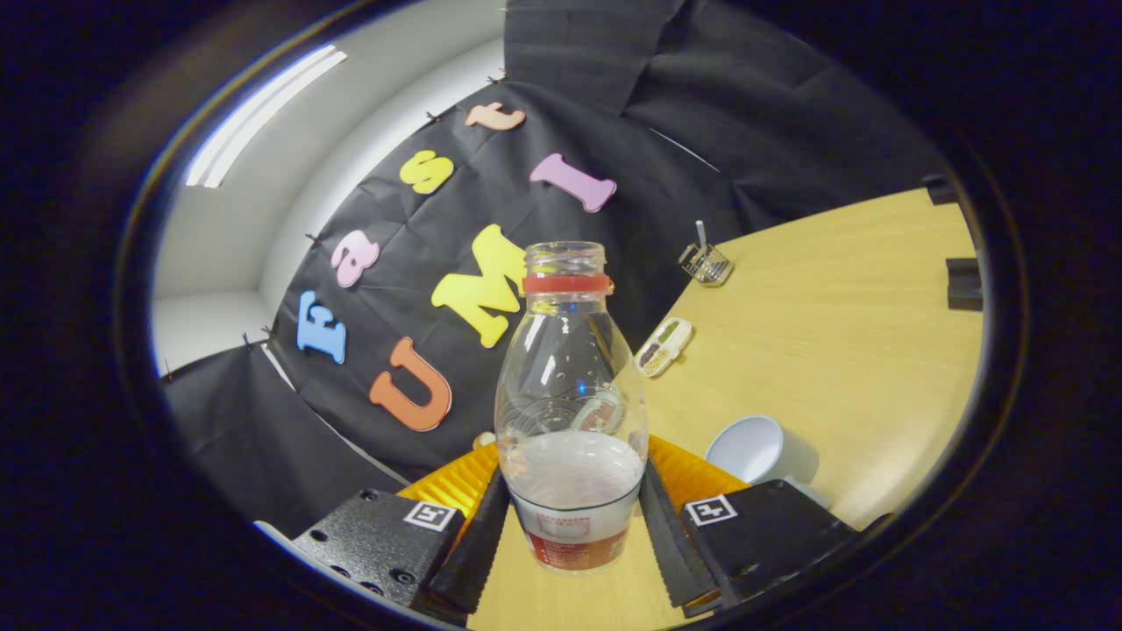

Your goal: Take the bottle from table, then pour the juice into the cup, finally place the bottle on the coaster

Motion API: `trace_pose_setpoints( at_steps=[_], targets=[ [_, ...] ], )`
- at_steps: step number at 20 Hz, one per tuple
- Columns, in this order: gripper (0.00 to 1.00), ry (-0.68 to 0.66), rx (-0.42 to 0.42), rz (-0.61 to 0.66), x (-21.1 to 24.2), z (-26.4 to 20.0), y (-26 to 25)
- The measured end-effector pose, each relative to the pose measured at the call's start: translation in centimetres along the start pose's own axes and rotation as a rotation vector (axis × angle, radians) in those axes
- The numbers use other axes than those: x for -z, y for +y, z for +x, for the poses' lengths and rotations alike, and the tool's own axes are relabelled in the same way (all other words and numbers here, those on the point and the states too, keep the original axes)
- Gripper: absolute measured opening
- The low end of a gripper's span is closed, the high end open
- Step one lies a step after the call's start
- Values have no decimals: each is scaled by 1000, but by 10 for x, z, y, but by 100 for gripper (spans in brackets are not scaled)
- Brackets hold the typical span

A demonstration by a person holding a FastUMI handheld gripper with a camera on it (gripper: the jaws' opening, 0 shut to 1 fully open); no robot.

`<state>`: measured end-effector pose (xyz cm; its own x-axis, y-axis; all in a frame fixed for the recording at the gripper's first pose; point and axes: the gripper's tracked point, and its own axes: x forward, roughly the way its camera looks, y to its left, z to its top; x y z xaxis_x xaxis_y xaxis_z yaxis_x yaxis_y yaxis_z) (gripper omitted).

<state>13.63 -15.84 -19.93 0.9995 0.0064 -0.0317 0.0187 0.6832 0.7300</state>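
Observation:
A clear bottle (571,386) with a red ring at its open neck, whitish juice in its lower part and a red label stands between my fingers. My gripper (574,495) is shut on the bottle, one finger pressing on each side of its lower body. A white cup (749,447) lies to the right on the wooden table (833,333), just beyond my right finger (671,535), with its mouth facing me. An orange ribbed disc (451,486) lies behind the bottle and is partly hidden by it. The table slants across the view relative to the bottle.
A small white box with compartments (663,346) lies on the table beyond the bottle. Farther back stands a small wire basket (706,263). Black blocks (964,282) sit at the table's far right edge. The booth's black cloth wall rises behind.

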Motion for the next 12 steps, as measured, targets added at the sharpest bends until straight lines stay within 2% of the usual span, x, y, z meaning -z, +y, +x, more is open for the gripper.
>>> trace_pose_setpoints(
  at_steps=[3,9,12],
  targets=[
    [80,-79,22,-187,-8,0,8],
    [80,-154,71,-590,-8,0,24],
    [81,-197,34,-701,-5,1,45]
  ],
)
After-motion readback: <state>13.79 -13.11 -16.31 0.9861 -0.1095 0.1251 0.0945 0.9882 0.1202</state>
